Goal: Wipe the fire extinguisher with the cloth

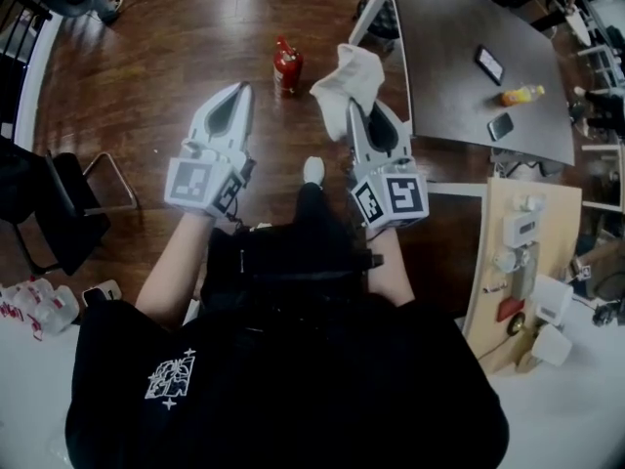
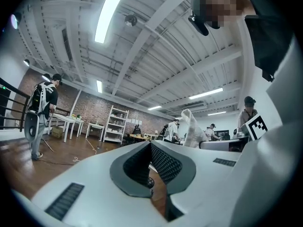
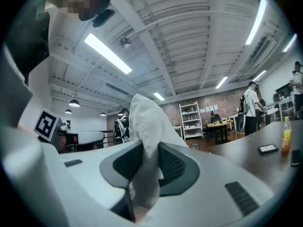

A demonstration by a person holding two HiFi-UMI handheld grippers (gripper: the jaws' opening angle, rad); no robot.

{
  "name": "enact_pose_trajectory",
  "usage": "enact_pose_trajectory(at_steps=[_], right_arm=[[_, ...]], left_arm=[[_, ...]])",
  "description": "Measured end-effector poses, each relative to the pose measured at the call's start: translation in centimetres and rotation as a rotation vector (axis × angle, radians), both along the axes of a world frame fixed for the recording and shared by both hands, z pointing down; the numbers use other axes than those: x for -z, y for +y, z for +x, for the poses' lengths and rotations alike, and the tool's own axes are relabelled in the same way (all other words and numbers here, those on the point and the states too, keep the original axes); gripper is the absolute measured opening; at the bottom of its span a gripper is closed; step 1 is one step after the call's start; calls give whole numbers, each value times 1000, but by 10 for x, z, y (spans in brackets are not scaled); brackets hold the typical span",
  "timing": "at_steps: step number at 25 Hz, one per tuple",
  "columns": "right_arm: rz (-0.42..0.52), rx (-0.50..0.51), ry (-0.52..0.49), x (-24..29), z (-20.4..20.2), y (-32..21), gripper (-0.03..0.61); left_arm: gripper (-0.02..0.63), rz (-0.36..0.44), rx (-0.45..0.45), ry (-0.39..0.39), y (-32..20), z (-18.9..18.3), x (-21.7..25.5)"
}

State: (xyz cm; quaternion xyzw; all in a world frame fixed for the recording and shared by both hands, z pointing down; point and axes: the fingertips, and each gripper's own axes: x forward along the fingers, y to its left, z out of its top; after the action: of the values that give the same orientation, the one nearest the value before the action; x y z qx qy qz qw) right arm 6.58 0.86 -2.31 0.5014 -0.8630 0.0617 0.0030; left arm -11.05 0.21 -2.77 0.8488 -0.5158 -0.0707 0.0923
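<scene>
Chair [image 1: 61, 213]: dark, metal-framed, at the far left on the wooden floor [image 1: 176, 27]; no part in the job.
Left gripper [image 1: 241, 88]: held out over the floor, well short of the target. Its own view showed the jaws [image 2: 151, 148] pressed together with nothing between them.
Fire extinguisher [image 1: 286, 66]: small, red, standing upright on the floor ahead of both grippers, between their tips in the head view and near the table corner. Neither tool touched it.
Handling, extinguisher: judged rigid, smooth-painted and top-heavy for so narrow a base. Likely to rock or skid under a sideways rub. The valve neck at the top looked the best place for the free gripper to steady it; the round body would probably slip in the jaws.
Cloth [image 1: 350, 74]: white, limp, bunched beyond the right jaws, just right of the extinguisher but apart from it.
Handling, cloth: light and soft, should fold round the cylinder easily; could pull out if it snagged.
Right gripper [image 1: 354, 106]: jaws [image 3: 147, 150] pinching the cloth [image 3: 144, 122] by a lower fold.
Table [image 1: 459, 27]: dark top at the right, carrying two phones and an orange bottle [image 1: 522, 94].
</scene>
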Motion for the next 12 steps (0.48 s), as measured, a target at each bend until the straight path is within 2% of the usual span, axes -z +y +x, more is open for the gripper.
enact_pose_trajectory(at_steps=[3, 6, 12], right_arm=[[-11, 7, 2, -12, 23, -44, 117], [-19, 14, 11, -25, 37, -83, 117], [-22, 53, 36, -77, 40, -146, 117]], left_arm=[[3, 17, -23, -23, -58, 26, -7], [2, 14, -11, -30, -107, 36, -19], [2, 0, 17, -48, -169, 43, -71]])
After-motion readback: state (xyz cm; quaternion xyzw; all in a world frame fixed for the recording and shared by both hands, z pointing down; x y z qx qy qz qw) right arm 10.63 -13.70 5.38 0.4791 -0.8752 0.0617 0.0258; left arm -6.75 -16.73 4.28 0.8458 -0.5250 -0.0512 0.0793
